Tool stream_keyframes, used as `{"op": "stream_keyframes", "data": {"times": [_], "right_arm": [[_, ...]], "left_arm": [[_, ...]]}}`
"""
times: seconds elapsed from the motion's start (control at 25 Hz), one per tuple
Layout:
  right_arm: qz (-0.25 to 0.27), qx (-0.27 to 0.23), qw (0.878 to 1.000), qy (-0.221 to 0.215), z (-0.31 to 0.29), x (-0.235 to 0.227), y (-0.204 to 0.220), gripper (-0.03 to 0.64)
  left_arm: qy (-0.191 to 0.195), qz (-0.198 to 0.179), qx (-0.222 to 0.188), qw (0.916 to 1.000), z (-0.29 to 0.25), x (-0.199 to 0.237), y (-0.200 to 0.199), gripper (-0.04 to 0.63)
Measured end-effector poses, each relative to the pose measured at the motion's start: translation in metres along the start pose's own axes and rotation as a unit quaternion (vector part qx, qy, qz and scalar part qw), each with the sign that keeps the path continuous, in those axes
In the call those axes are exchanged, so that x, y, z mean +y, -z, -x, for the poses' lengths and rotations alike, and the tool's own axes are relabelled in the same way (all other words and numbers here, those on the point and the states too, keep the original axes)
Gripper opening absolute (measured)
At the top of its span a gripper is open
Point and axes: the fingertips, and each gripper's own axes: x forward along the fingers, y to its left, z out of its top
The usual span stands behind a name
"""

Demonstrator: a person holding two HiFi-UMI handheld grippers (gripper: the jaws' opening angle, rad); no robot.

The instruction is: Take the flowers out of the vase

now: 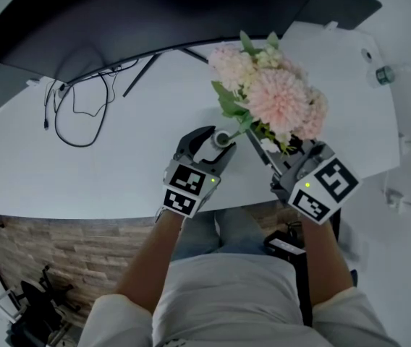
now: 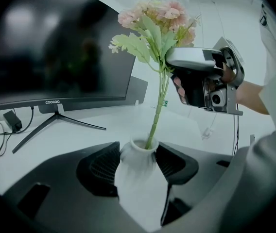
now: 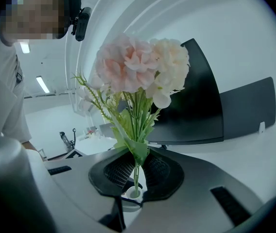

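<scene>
Leftmost, well out from the left gripper [image 1: 216,142], loose black cables [image 1: 75,114] lie on the white desk [image 1: 119,172]. They sit under the near edge of a dark curved monitor [image 1: 155,20], which runs across beyond both tools. The monitor's thin-legged stand [image 2: 55,121] sits ahead and left of the left jaws.

Left gripper: jaws clamped on a small white vase [image 2: 138,176], one dark ribbed pad pressed to each side of its neck and shoulder. The vase is upright, its mouth just above the pads. Cannot tell whether its base touches the desk.

Green stems [image 2: 155,115] rise from the vase mouth, leaning slightly toward the right gripper [image 1: 261,146]. Their lower ends are inside the vase.

Flowers [image 1: 278,96]: pink and cream pompom heads with green leaves, above and beyond both grippers. In the head view the heads overhang the right gripper's jaws.

Right gripper: comes in from the right, jaws pinched on the stems just above the vase mouth, under the lowest leaves. In the right gripper view the two pads close on the stems, leaving only a narrow gap. A folded leaf sits at their upper edge, and the vase rim shows directly below, between them.

The two sets of tips are near each other. The left is lower, on the vase, and the right is higher, on the stems.
</scene>
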Motion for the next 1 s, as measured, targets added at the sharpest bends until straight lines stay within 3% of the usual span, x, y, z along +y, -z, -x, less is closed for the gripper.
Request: {"op": "stream_keyframes", "data": {"times": [1.0], "right_arm": [[0.006, -0.026, 1.0, 0.012, 0.02, 0.001, -0.027, 0.06]], "left_arm": [[-0.002, -0.003, 0.002, 1.0, -0.001, -0.002, 0.0, 0.236]]}}
